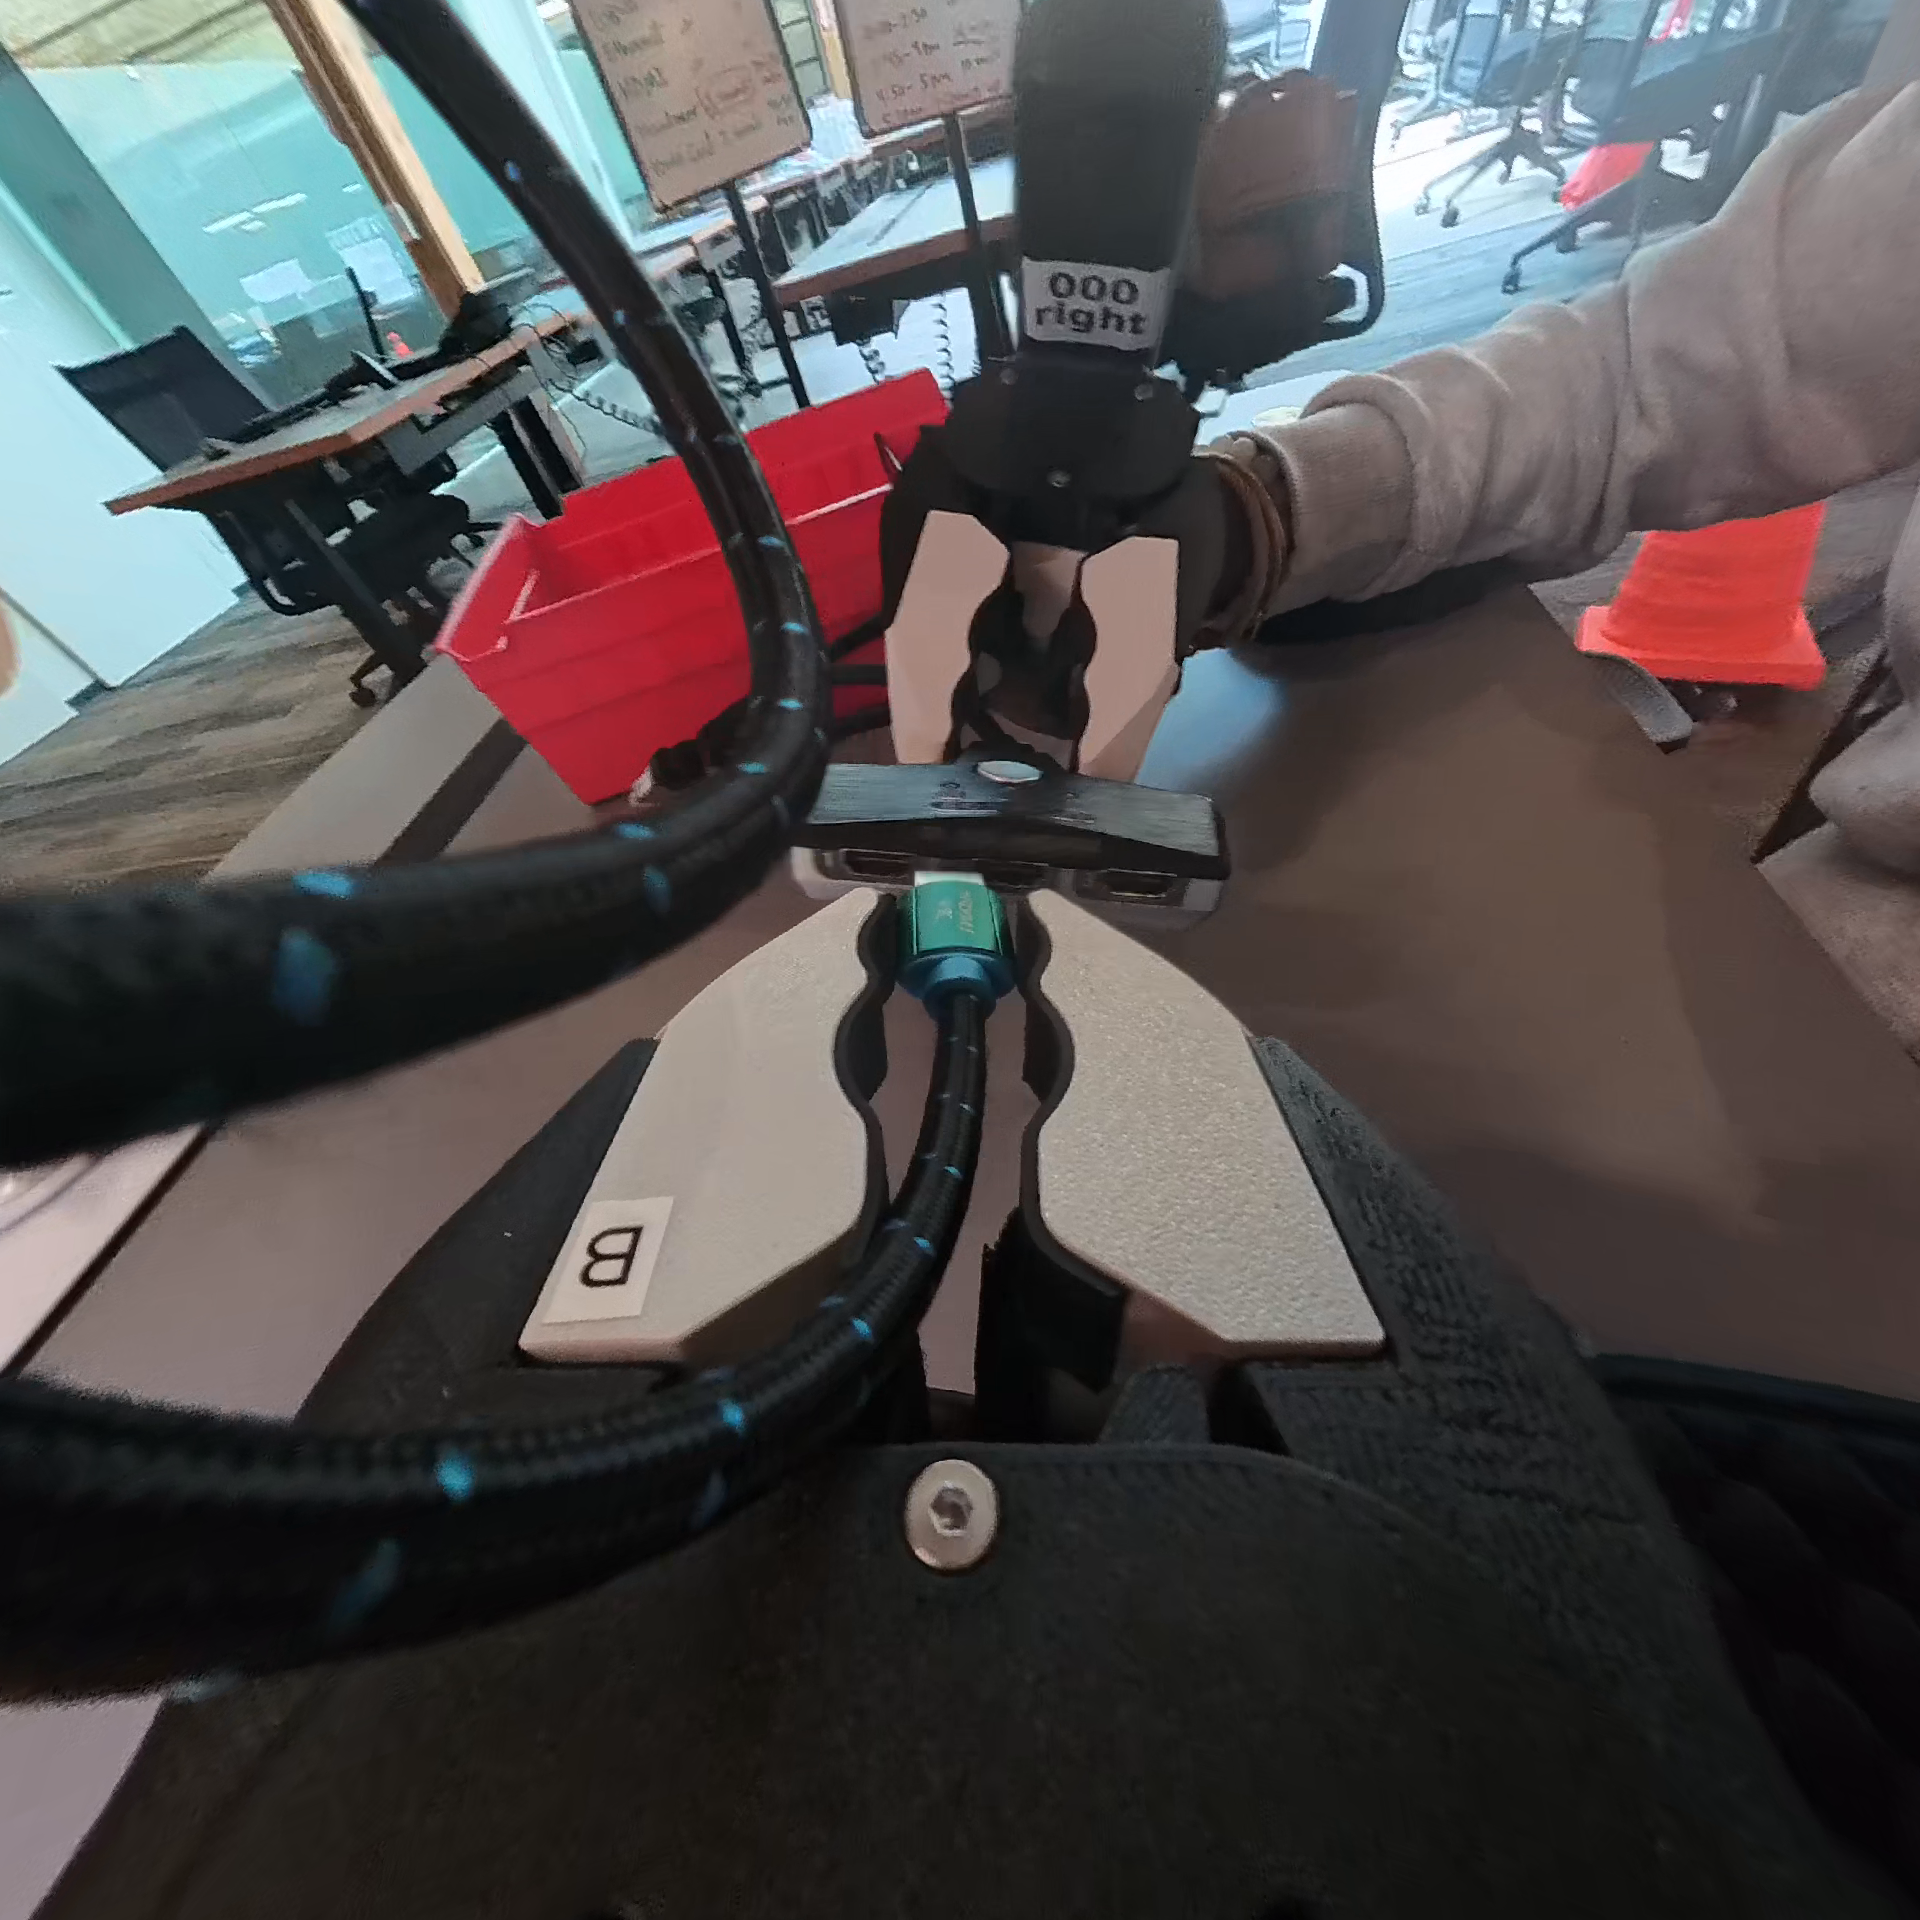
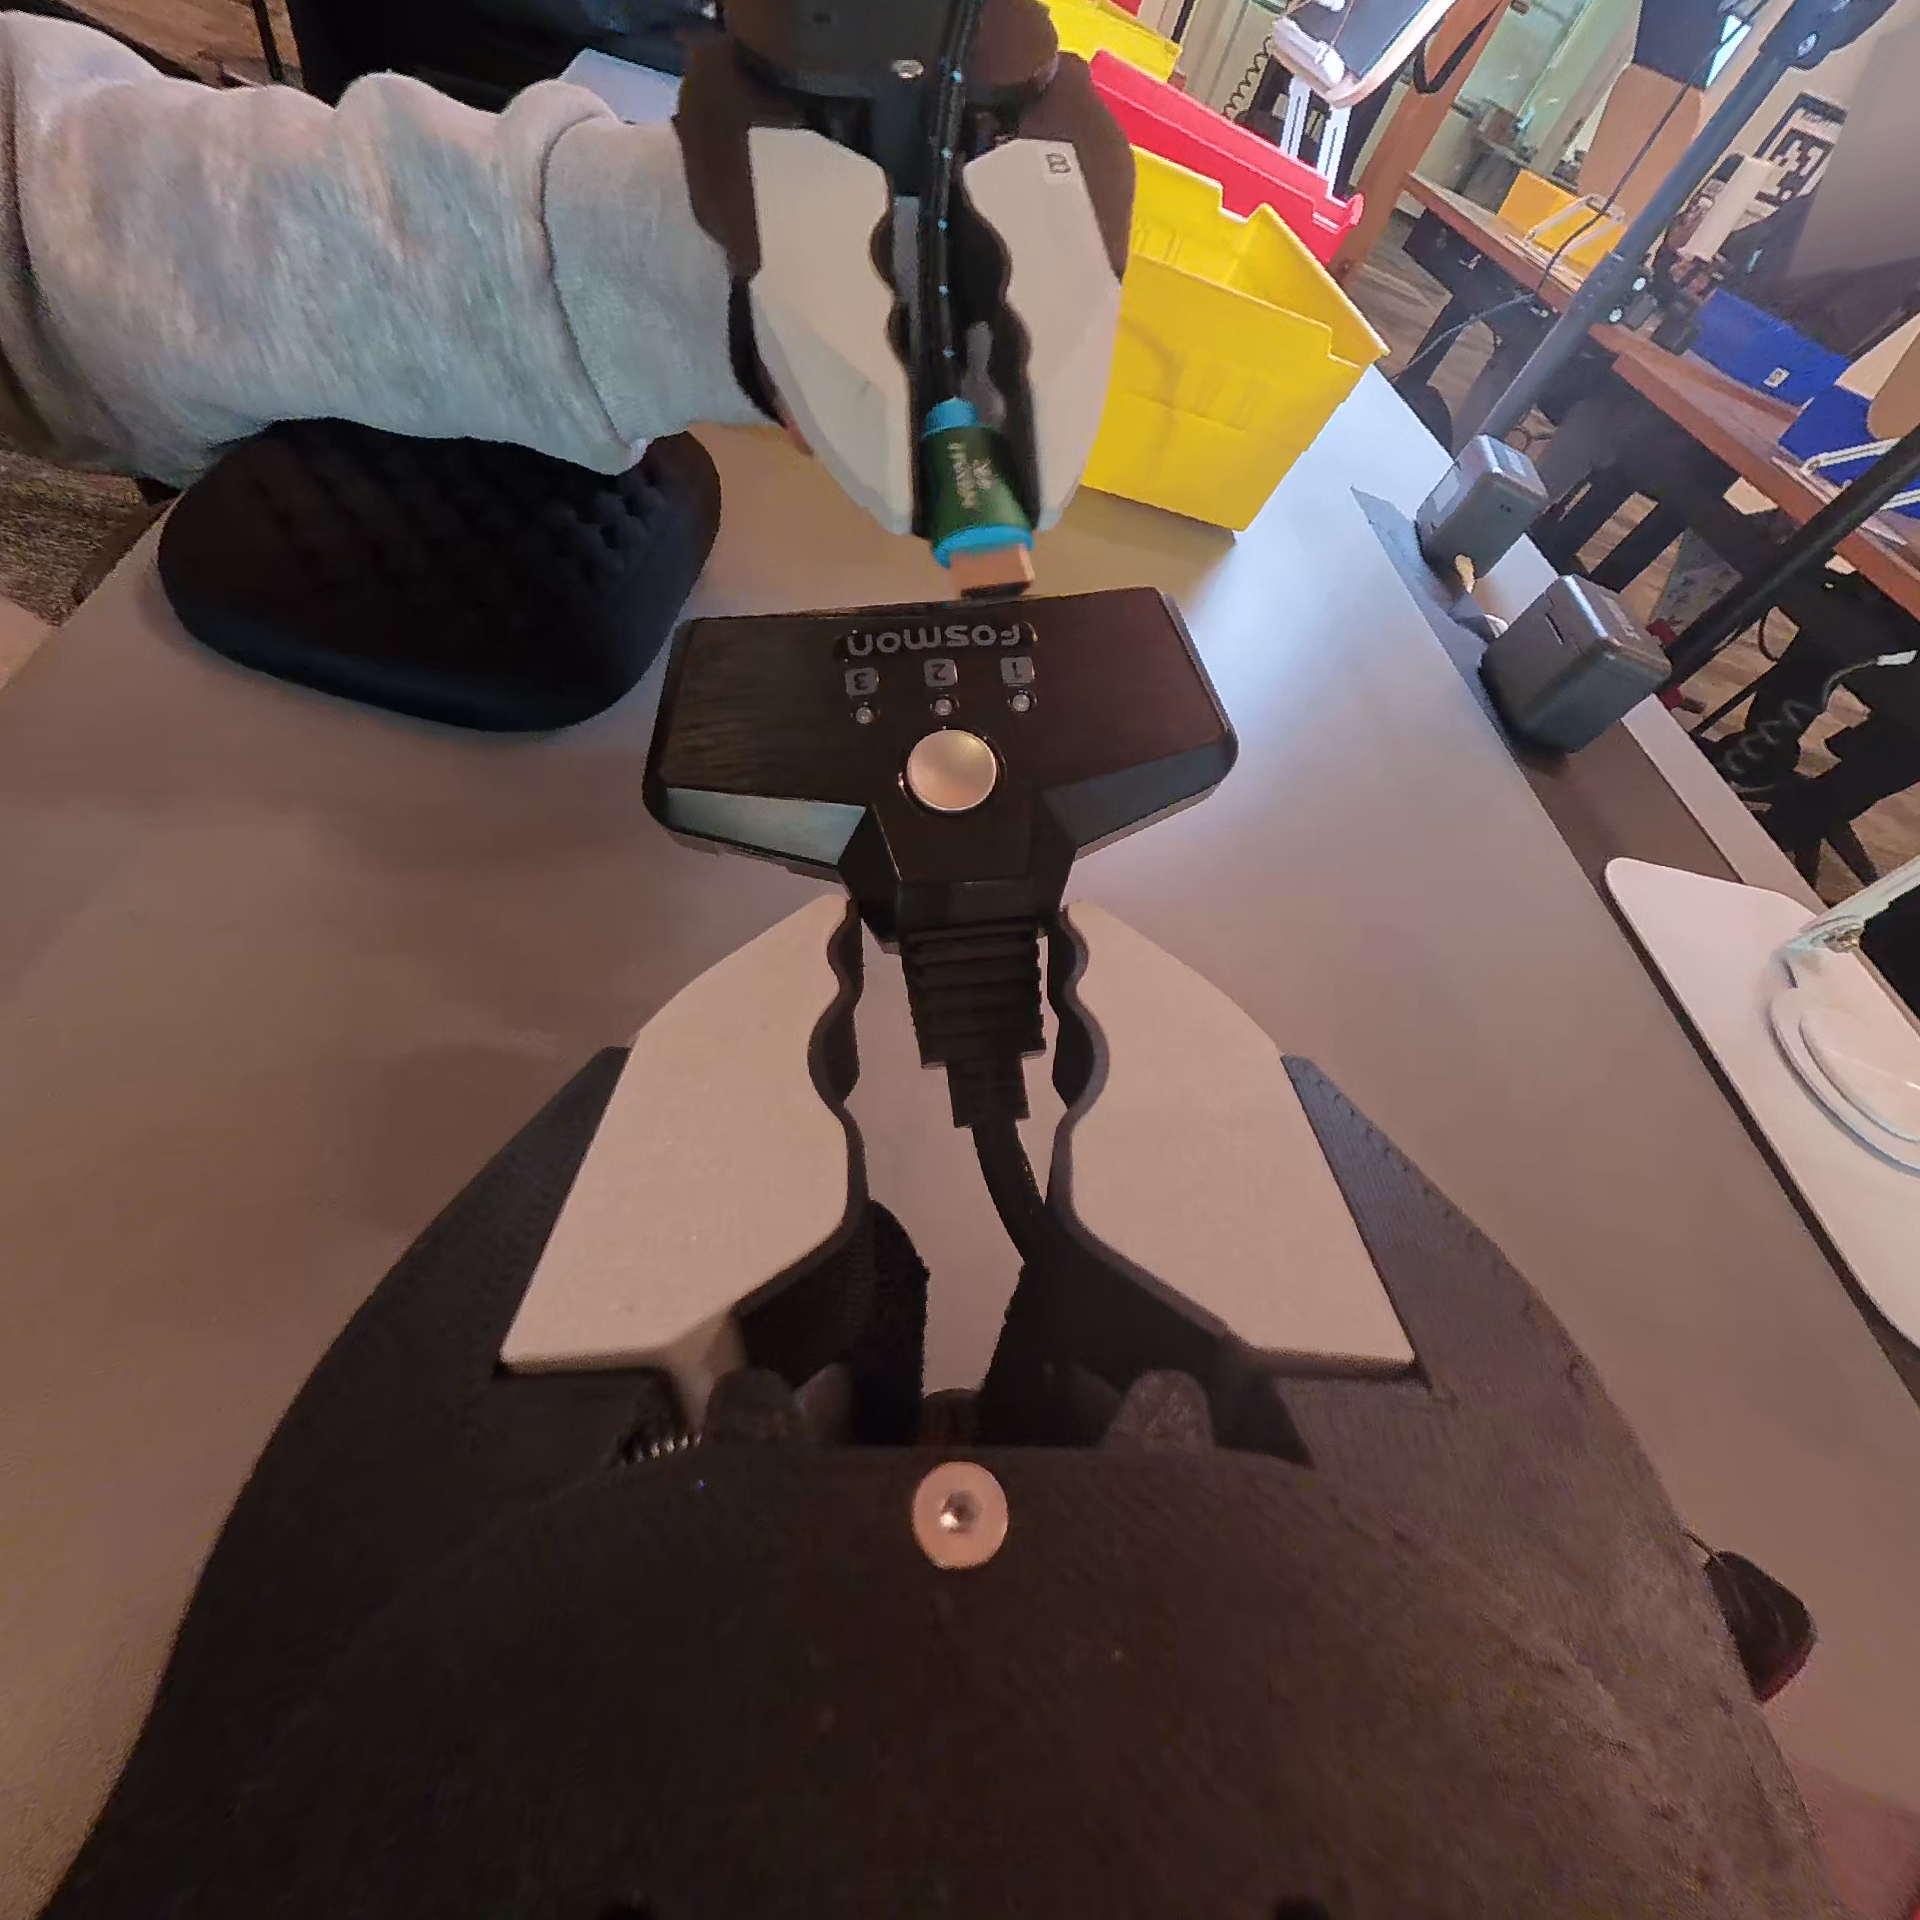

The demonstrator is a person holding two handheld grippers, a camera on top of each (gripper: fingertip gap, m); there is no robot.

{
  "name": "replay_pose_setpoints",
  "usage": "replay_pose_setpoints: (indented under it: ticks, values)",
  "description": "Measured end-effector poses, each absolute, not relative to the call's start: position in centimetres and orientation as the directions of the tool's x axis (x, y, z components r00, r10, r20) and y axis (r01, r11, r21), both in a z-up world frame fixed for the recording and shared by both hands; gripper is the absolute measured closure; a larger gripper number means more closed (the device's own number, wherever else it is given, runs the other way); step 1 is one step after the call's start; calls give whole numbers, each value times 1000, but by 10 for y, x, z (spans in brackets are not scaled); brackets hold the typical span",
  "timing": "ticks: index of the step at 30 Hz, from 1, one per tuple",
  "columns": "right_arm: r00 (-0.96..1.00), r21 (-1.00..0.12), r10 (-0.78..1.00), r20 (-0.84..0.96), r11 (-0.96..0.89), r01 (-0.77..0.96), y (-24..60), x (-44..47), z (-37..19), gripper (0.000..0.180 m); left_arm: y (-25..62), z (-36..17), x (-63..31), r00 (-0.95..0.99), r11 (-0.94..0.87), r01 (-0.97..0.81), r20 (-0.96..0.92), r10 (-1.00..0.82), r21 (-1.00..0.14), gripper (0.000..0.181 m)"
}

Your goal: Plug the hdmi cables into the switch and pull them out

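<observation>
At the centre of the left wrist view, the left tool (image 1: 951, 940) grips a green plug (image 1: 943, 930) on a black braided cable (image 1: 940, 1132), fingers closed against it. The plug's metal tip meets the middle port of the black switch (image 1: 1013, 816), not fully in. In the right wrist view, the right tool (image 2: 961, 925) is closed on the switch's ribbed cable collar (image 2: 977, 1003), holding the switch (image 2: 940, 717) just above the grey table (image 2: 312, 935). A red bin (image 1: 665, 623) sits at centre left.
</observation>
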State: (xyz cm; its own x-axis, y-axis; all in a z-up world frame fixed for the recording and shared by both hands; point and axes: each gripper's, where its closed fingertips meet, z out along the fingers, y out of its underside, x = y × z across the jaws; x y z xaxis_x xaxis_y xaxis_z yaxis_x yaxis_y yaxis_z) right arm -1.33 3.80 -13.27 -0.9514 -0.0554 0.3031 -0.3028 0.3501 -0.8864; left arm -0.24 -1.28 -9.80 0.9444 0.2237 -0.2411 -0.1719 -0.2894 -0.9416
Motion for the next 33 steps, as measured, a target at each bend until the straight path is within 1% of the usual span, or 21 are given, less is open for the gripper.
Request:
replay_pose_setpoints:
  ticks: [4, 8, 20, 26, 33]
  values:
    - [-943, -878, -85, 322, 347, -331, 37, -8, -133, 145, -17, -91, -5, 942, -245, -165, -226, 247, -955, 160]
    - [-933, -865, -104, 344, 353, -358, 36, -4, -134, 145, -13, -97, -4, 942, -277, -174, -242, 234, -945, 160]
    - [-923, -858, -128, 363, 340, -385, 36, 1, -135, 145, -11, -99, 0, 946, -279, -193, -253, 200, -941, 160]
    - [-928, -878, -135, 346, 302, -371, 35, 5, -128, 145, -9, -90, 2, 958, -196, -161, -201, 203, -967, 160]
    - [-933, -897, -160, 321, 265, -354, 34, 13, -124, 145, -7, -84, 7, 960, -167, -167, -199, 197, -972, 160]
